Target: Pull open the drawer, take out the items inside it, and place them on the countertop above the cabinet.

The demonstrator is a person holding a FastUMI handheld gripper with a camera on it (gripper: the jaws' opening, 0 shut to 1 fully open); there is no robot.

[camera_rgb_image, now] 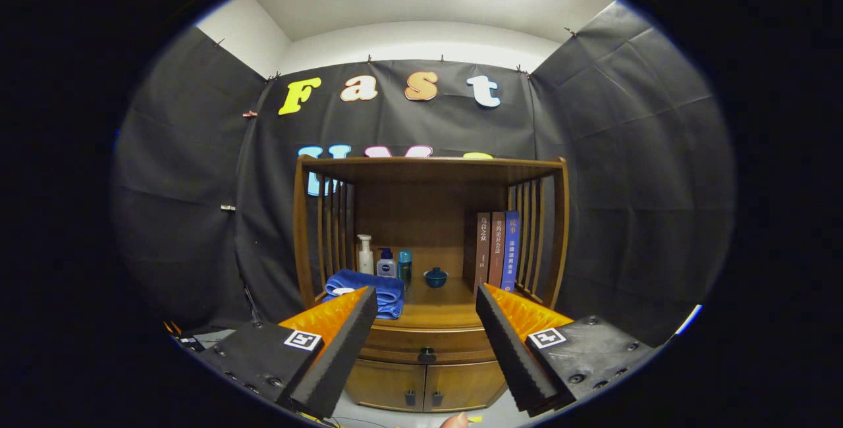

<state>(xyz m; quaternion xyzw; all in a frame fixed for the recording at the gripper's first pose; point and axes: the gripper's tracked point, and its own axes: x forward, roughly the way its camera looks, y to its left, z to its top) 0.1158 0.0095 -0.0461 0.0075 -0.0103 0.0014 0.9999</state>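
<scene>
While the gripper [427, 303] hangs with fingers spread wide and holding nothing, the closed drawer [427, 345] sits lower centre, its knob [427, 354] in the gap between them; countertop [438, 313] above has free middle, towel [369, 288] left, books [498, 250] right.

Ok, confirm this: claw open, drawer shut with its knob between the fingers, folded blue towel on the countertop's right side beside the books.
Wrong on one point: in the gripper view the blue towel lies on the countertop's left side, by the bottles, not beside the books. The claw is open, drawer shut.
</scene>
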